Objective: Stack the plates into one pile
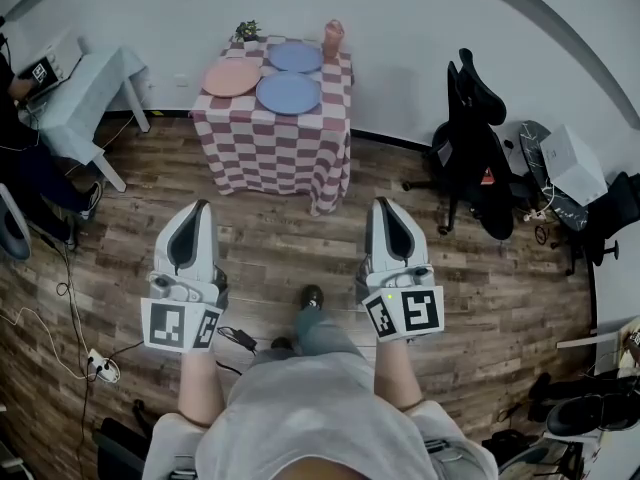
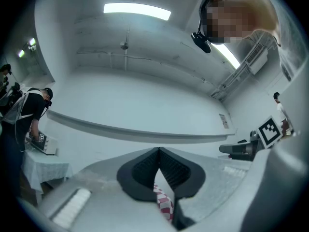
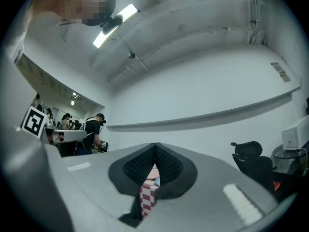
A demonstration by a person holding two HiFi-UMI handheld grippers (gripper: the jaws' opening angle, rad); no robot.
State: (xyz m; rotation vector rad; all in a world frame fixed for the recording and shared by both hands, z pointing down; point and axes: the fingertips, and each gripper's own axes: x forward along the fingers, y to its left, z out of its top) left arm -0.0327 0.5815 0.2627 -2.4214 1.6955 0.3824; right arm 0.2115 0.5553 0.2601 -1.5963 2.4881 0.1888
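Observation:
Three plates lie apart on a small table [image 1: 275,153] with a red-and-white checked cloth at the far wall: a pink plate [image 1: 231,77] at left, a blue plate [image 1: 296,57] at the back, and a larger blue plate [image 1: 289,94] in front. My left gripper [image 1: 200,206] and right gripper [image 1: 381,204] hang over the wood floor, well short of the table. Both are shut with nothing between the jaws. In the right gripper view the pink plate [image 3: 152,173] and the checked cloth [image 3: 148,197] peek through under the shut tips [image 3: 155,145]; the left gripper view shows only cloth [image 2: 163,203] below its tips [image 2: 159,150].
A pink cup [image 1: 333,38] and a small plant [image 1: 247,31] stand at the table's back edge. Black office chairs [image 1: 478,158] and clutter fill the right side. A white-clothed side table [image 1: 85,93] with a person [image 1: 25,168] beside it stands at left. Cables and a power strip [image 1: 103,366] lie on the floor.

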